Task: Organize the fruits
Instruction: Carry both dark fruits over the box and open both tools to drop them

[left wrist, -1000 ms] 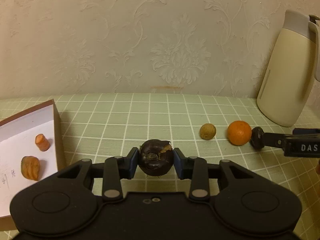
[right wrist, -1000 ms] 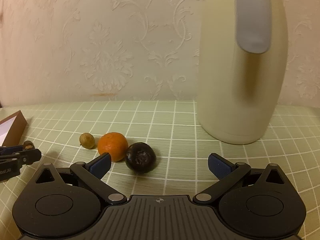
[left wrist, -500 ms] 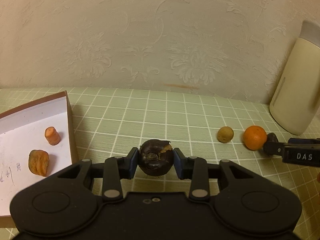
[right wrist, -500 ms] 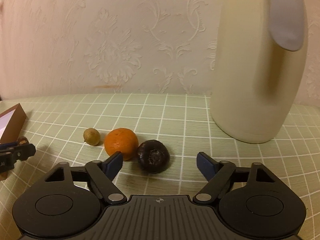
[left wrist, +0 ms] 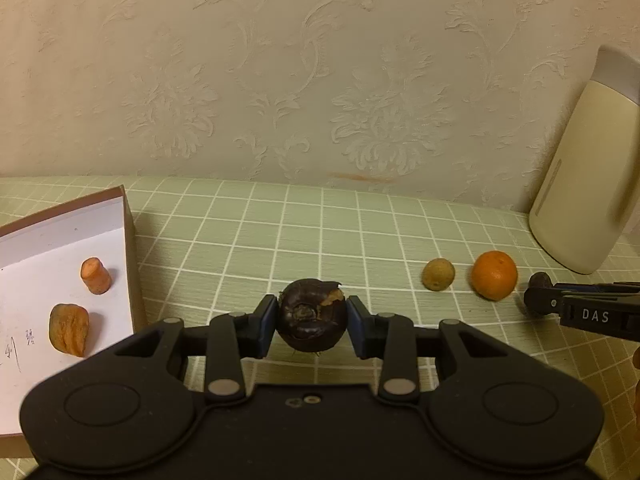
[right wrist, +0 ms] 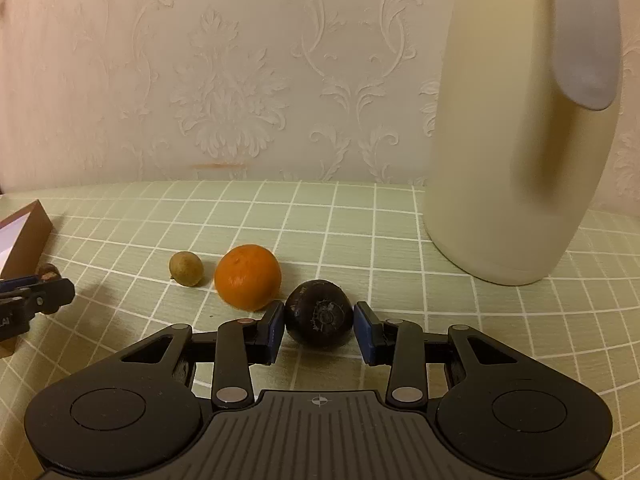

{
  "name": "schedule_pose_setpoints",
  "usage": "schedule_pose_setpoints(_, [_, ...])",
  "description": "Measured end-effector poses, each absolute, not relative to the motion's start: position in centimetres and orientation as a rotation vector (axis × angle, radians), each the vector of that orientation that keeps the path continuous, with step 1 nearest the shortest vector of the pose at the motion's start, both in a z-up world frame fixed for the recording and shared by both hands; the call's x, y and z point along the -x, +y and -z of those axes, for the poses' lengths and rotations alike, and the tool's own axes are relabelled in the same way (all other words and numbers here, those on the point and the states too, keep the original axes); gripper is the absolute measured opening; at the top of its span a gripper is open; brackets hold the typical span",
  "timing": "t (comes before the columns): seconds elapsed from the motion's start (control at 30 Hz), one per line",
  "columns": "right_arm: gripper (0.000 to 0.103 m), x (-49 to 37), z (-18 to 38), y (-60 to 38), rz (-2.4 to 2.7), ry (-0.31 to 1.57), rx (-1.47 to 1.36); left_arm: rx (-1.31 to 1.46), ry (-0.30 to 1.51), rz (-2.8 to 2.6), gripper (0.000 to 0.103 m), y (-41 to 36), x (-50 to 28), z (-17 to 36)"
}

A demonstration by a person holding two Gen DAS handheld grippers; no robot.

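My left gripper (left wrist: 312, 320) is shut on a dark round fruit with a chipped top (left wrist: 312, 314), held above the green checked cloth. A brown-walled box (left wrist: 130, 240) at the left holds a carrot piece (left wrist: 95, 275) and a wrinkled orange fruit (left wrist: 68, 329). My right gripper (right wrist: 319, 326) has closed around a second dark round fruit (right wrist: 319, 318) on the cloth; its pads sit at both sides of the fruit. An orange (right wrist: 247, 276) and a small brownish fruit (right wrist: 186, 268) lie just left of it.
A tall cream thermos jug (right wrist: 516, 120) stands at the right, close behind my right gripper. A patterned wall runs along the back edge of the table. The box corner (right wrist: 28, 232) shows at the far left of the right wrist view.
My right gripper moved forward and narrowed around the dark fruit on the cloth. My left gripper carried its fruit leftward toward the box, so the box shows more.
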State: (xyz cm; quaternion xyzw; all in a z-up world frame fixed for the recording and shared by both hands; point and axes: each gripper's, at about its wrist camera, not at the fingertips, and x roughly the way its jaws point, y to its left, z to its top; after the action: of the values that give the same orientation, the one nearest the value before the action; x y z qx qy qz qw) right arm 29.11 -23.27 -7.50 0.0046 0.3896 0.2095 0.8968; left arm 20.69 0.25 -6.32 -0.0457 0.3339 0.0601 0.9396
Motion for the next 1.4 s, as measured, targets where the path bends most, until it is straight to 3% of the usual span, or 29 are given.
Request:
schedule_pose_setpoints(0.4, [0.038,-26.9,3.5,-24.0,-0.450,0.741,-0.015,0.064,0.631,-0.111,0.028,-0.3,-18.4,3.7])
schedule_pose_setpoints(0.97, [0.038,-19.0,-0.2,-24.0,-0.518,0.706,0.034,0.031,0.602,-0.110,0.028,-0.7,-9.3,2.0])
schedule_pose_setpoints(1.4, [0.038,-14.2,-1.6,-15.9,-0.706,0.672,0.108,0.053,0.593,-0.215,0.028,4.1,-4.7,1.1])
